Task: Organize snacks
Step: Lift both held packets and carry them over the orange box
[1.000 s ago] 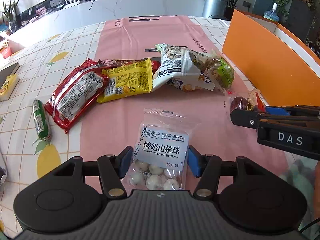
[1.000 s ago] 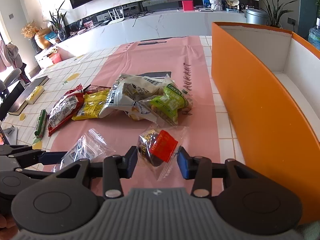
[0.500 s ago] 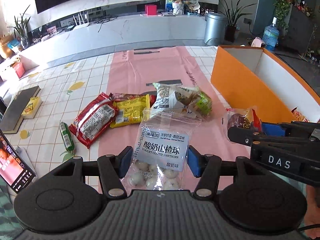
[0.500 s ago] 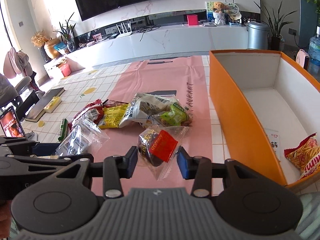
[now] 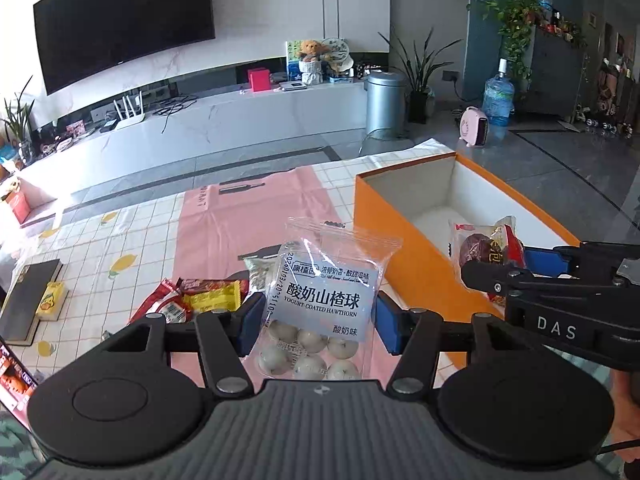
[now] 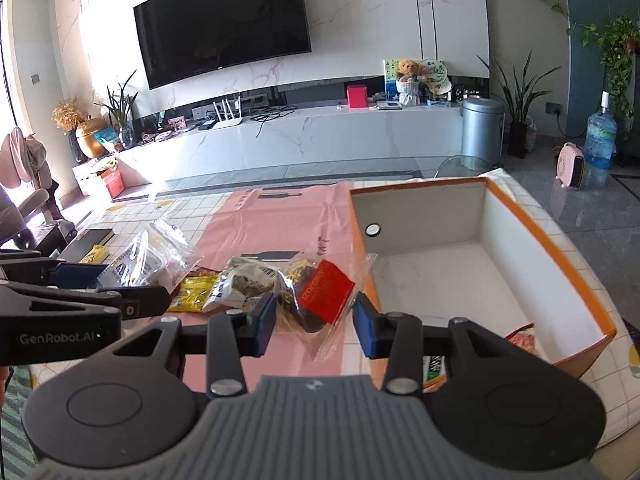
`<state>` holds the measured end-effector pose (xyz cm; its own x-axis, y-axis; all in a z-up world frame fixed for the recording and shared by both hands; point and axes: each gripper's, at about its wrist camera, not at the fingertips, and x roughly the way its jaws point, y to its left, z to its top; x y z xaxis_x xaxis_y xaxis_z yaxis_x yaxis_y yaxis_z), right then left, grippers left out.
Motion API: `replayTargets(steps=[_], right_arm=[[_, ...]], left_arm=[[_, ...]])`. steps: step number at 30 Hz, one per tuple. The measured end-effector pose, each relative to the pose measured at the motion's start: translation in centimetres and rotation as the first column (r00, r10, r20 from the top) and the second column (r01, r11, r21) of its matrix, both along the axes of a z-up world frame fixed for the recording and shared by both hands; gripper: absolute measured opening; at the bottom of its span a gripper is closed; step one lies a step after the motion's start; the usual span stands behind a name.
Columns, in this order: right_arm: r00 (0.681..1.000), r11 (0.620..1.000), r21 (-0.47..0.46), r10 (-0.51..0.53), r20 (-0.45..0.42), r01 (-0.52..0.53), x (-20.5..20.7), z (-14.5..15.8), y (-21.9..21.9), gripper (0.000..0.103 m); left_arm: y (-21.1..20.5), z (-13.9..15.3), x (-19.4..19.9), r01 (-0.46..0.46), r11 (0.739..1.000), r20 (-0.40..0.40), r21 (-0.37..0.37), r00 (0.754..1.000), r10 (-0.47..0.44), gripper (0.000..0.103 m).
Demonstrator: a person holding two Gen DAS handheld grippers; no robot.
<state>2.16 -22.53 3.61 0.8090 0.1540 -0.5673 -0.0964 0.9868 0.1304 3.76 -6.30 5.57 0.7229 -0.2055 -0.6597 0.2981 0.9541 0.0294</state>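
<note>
The worktop [image 6: 624, 372] has a checked cloth. A pink mat [image 6: 276, 216] lies on it. The orange box [image 6: 560, 248] sits right of the mat. Snack bags [image 6: 224, 288] lie on the mat.

Wall television [image 6: 224, 20], silver bin [image 6: 482, 130]

Orange box [image 6: 560, 256] open-topped, mostly bare inside

Black left gripper [image 5: 316, 322], blue pads [image 5: 386, 328], silver screws, ribbed grey housing
</note>
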Motion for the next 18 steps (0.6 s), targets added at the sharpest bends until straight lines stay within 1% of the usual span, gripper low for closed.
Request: replayTargets(steps=[5,9,13,18], right_arm=[[1.000,0.999,-0.014,-0.028,0.006,0.028,0.3,1.7,-3.7,0.039],[0.999,0.998,-0.035,-0.043,-0.019,0.043,1.2,2.3,-7.0,0.039],[0.996,0.997,-0.065,-0.047,-0.078,0.042,2.9,2.0,-10.2,0.039],[0.983,0.994,-0.105,-0.026,-0.183,0.007,5.7,0.1,-13.1,0.039]], left_arm=[[-3.4,1.0,1.0,0.095,0.995,0.009,-0.005,0.995,-0.095,0.066],[-6.7,1.1,2.5,0.187,0.982,-0.003,0.005,0.982,-0.187,0.066],[-10.3,0.3,4.2,0.279,0.960,-0.041,0.020,0.960,-0.278,0.066],[-14.1,-2.1,6.5,0.381,0.923,-0.116,0.057,0.921,-0.373,0.066]])
